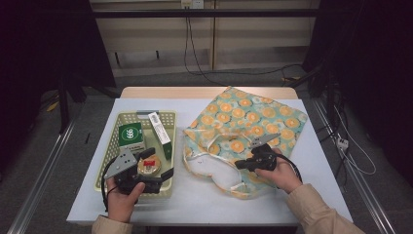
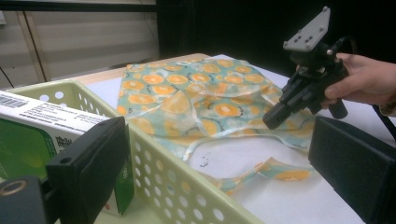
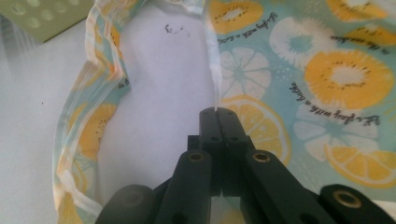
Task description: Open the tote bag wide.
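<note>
The bag (image 1: pixel 246 134) is made of thin woven cloth, printed with citrus slices, matt and softly creased; its lining (image 3: pixel 159 93) is seen as plain white fabric. The basket (image 1: pixel 113 161) is moulded from pale green plastic, perforated and slightly glossy. The boxes (image 1: pixel 131 135) inside are of smooth printed cardboard. The bench (image 1: pixel 311 161) is covered by a matt white sheet, with a wooden edge (image 1: pixel 195 91) beyond. Each claw, right (image 3: pixel 218 114) and left (image 1: pixel 158 163), is formed of matt black plastic with brass-coloured fittings.
</note>
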{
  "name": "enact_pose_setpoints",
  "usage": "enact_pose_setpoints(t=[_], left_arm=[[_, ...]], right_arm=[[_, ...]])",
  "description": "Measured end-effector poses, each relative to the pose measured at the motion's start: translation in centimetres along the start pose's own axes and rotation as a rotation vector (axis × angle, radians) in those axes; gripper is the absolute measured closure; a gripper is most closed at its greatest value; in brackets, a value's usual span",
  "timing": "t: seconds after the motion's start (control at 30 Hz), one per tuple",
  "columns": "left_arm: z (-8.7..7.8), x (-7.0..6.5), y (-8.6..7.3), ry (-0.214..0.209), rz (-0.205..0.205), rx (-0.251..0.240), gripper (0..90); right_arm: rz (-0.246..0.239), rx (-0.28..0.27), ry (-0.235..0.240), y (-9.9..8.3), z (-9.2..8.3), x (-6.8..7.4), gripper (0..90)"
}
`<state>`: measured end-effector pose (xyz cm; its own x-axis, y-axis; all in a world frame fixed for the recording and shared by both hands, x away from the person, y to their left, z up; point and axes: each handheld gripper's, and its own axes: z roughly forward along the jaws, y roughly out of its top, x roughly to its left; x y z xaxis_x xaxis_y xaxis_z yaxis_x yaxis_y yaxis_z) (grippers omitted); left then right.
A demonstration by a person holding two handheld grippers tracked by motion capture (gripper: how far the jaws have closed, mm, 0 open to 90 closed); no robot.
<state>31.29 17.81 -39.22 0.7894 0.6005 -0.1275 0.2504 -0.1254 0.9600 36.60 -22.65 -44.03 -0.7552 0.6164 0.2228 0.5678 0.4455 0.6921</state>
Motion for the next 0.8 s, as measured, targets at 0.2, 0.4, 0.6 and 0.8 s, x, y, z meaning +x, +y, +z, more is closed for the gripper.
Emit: enact_pose_setpoints(t=[0.2,0.4,0.6,0.8], left_arm=[[0.0,0.0,0.0,0.000,0.001,0.001,5.1],[0.0,0.1,0.0,0.002,0.008,0.007,5.1],[0.1,0.1,-0.1,0.004,-0.001,0.003,5.1],[0.1,0.1,-0.1,0.004,0.004,0.007,5.1]], right_arm=[[0.041,-0.078,-0.073,0.8,-1.5,-1.9,90.0],[0.089,-0.132,-0.156,1.8,-3.2,-4.5,90.0],[0.118,-0.148,-0.237,2.0,-3.9,-6.4,90.0],[0.150,-0.129,-0.296,1.6,-3.5,-8.3,90.0]])
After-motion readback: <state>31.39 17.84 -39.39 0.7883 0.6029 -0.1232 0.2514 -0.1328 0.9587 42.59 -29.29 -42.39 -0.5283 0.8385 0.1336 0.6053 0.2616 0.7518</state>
